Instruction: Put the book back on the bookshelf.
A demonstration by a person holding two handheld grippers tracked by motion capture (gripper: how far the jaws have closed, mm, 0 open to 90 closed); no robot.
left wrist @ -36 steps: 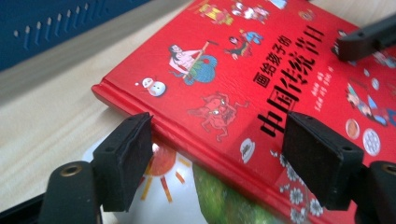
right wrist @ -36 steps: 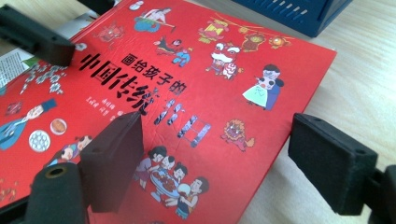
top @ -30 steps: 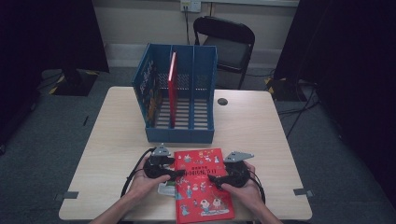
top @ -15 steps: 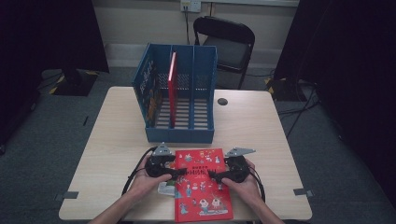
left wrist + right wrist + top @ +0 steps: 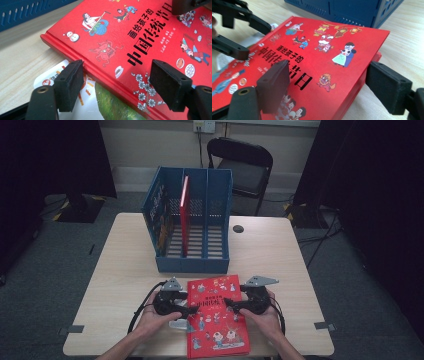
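The book (image 5: 216, 315) lies flat at the lower centre of the high view, on the near edge of the counter (image 5: 115, 285), its long axis running from you toward the blue rack (image 5: 192, 215) at upper centre. You have it flanked: your left claw (image 5: 189, 310) straddles its left long edge, your right claw (image 5: 227, 303) its right edge, so both are equally near.

In the left gripper view the left claw (image 5: 113, 87) stands open, one jaw over the cover, the other below the spine over a thinner booklet (image 5: 82, 100) lying under it; no pad presses. In the right gripper view the right claw (image 5: 332, 87) has just been closing around the book's (image 5: 317, 57) edge, yet a gap shows at each pad.

Both forearms come in low from the bottom, claws pointing inward, nearly level. Pinch both edges evenly before you lift.
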